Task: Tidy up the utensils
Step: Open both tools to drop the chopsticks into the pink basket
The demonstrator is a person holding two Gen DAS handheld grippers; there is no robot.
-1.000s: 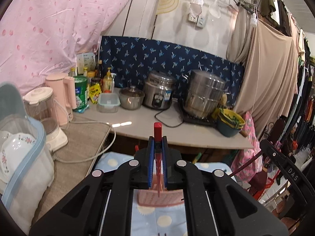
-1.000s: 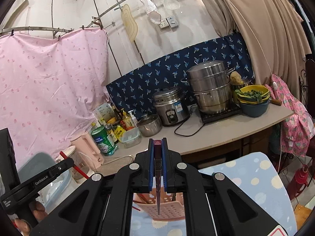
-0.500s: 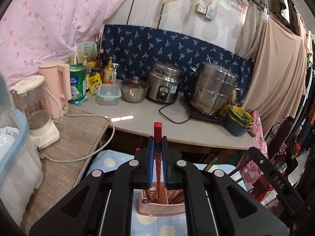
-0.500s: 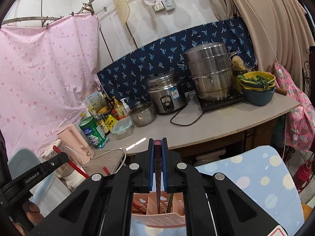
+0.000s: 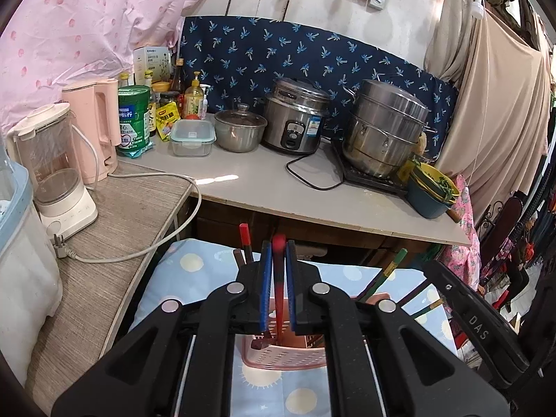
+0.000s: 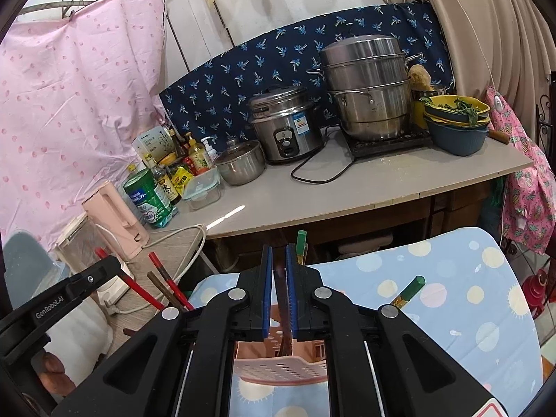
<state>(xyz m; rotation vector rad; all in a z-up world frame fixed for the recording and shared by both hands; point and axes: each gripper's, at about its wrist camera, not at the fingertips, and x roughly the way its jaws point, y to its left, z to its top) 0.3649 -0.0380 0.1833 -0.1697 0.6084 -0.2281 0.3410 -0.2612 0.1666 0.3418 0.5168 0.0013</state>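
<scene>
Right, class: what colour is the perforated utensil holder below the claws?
Pink; the utensil holder shows best in the right wrist view.

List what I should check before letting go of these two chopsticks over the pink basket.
1. Left gripper shut on the red chopstick: ok.
2. Red chopstick's lower end inside the pink basket: ok.
3. Right gripper jaws have just been opening, dark chopstick loose between them: ok.
4. Dark chopstick's lower end inside the basket: ok.
5. Basket upright on the spotted cloth: ok.
</scene>
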